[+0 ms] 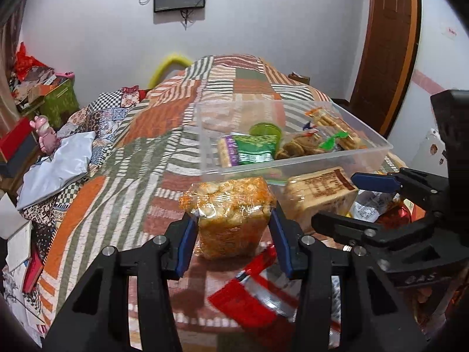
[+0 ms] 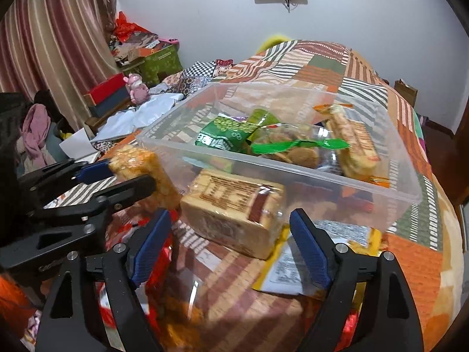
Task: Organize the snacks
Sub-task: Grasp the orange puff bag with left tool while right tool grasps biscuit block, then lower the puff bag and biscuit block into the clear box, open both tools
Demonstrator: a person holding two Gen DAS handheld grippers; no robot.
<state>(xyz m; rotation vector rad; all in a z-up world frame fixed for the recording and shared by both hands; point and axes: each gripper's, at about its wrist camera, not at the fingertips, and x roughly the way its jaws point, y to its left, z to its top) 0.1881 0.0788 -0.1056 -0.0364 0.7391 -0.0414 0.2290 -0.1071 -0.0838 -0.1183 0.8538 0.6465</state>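
Note:
My left gripper (image 1: 231, 234) is shut on an orange snack pack (image 1: 228, 217), held just in front of the clear plastic bin (image 1: 296, 164); it also shows in the right wrist view (image 2: 140, 164). My right gripper (image 2: 231, 243) is open, its blue pads either side of a tan biscuit pack (image 2: 234, 208) lying on the quilt, not touching it. The same pack shows in the left wrist view (image 1: 319, 193). The bin (image 2: 395, 193) holds a green packet (image 2: 225, 135), a bag of round cookies (image 2: 293, 149) and a long cracker pack (image 2: 354, 143).
Red wrappers (image 1: 249, 293) and a yellow-white packet (image 2: 284, 272) lie on the patchwork quilt (image 1: 123, 182) near the grippers. Left of the bed are a pink toy (image 1: 45, 135), boxes (image 2: 108, 91), and a white sheet (image 1: 58, 170). A wooden door (image 1: 387, 44) stands at right.

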